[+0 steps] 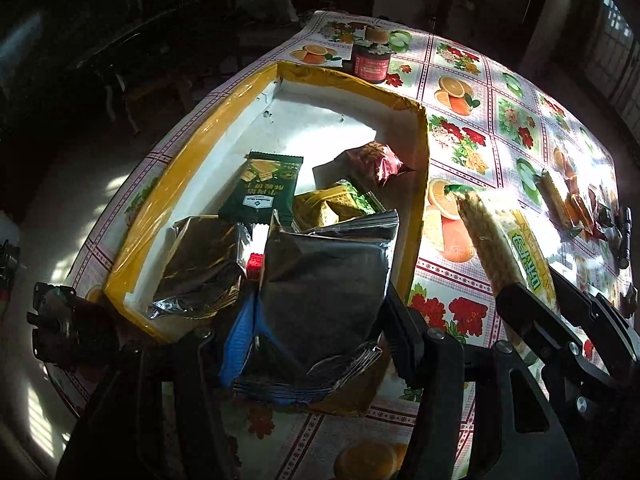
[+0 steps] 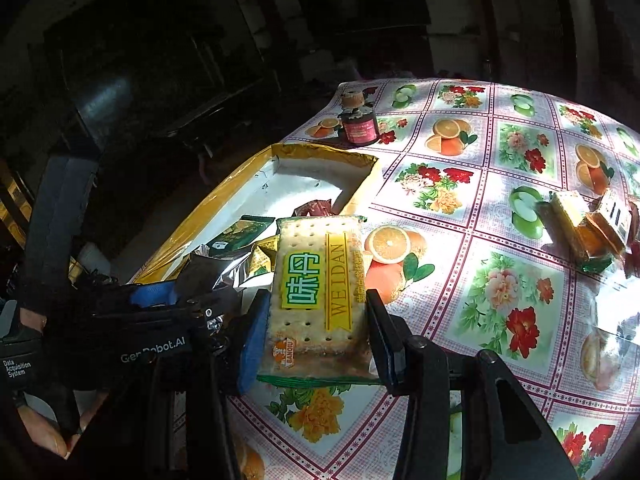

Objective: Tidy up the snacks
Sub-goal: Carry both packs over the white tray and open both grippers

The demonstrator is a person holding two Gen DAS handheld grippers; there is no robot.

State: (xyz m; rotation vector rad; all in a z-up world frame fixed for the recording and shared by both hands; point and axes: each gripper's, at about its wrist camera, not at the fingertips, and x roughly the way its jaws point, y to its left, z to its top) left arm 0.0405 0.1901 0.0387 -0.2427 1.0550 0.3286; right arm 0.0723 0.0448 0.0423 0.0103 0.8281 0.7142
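Both my grippers clamped, side by side.
My left gripper [image 1: 320, 320] sits low centre, jaws closed on a load; my right gripper [image 2: 316, 336], lower centre, pinches likewise, just right of it.

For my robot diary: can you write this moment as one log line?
left gripper: shut on dark foil snack packet over yellow-rimmed white box | right gripper: shut on clear-wrapped cracker pack

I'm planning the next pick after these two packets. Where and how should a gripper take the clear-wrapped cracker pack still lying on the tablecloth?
Grip the clear-wrapped cracker pack across its narrow width near mid-length, coming from above. It lies flat on the tablecloth as a long thin bar, and other small packets crowd its right side, so the free left side suits a finger best.
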